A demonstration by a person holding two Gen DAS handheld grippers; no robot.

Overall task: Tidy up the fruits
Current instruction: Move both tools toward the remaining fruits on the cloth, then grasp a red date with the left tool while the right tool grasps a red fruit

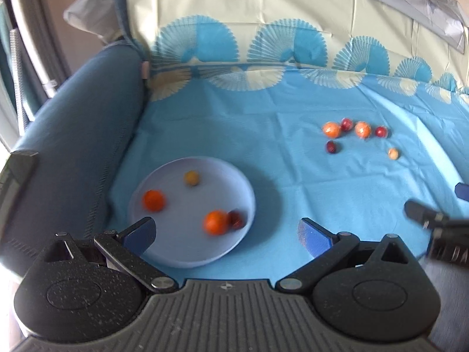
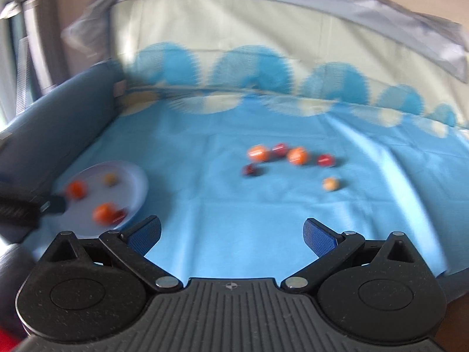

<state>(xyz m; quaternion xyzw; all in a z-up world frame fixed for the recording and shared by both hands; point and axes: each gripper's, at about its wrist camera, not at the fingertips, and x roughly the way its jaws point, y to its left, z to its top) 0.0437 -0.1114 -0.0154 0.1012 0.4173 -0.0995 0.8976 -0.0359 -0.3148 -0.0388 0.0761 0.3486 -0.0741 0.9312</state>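
The fruits are small and round, so none shows a long axis or a facing direction. Four lie in the pale plate [image 1: 164,176]: two oranges [image 1: 153,200], the nearer one [image 1: 216,222] touching a dark red fruit [image 1: 236,219] near the plate's right rim, and a small yellowish fruit [image 1: 191,177] toward the back. Six more lie loose on the cloth, well apart from the plate to its right: two orange ones [image 1: 331,129] and [image 1: 363,129] in a rough row with two red ones [image 1: 346,124] and [image 1: 381,131], a dark red one [image 1: 331,147] in front, and a pale yellowish one [image 1: 393,153] off to the right. The left gripper [image 1: 227,233] hangs above the near edge of the plate with its blue-padded fingers spread wide and nothing between them. The right gripper [image 2: 233,233] is likewise spread and empty, over bare cloth in front of the loose fruits; its view is blurred. The surface is a light blue tablecloth [image 1: 293,176] with creases and a fan pattern in blue and cream, running up a backing behind. A dark blue padded edge [image 1: 88,123] borders the left side. No writing or label can be read.
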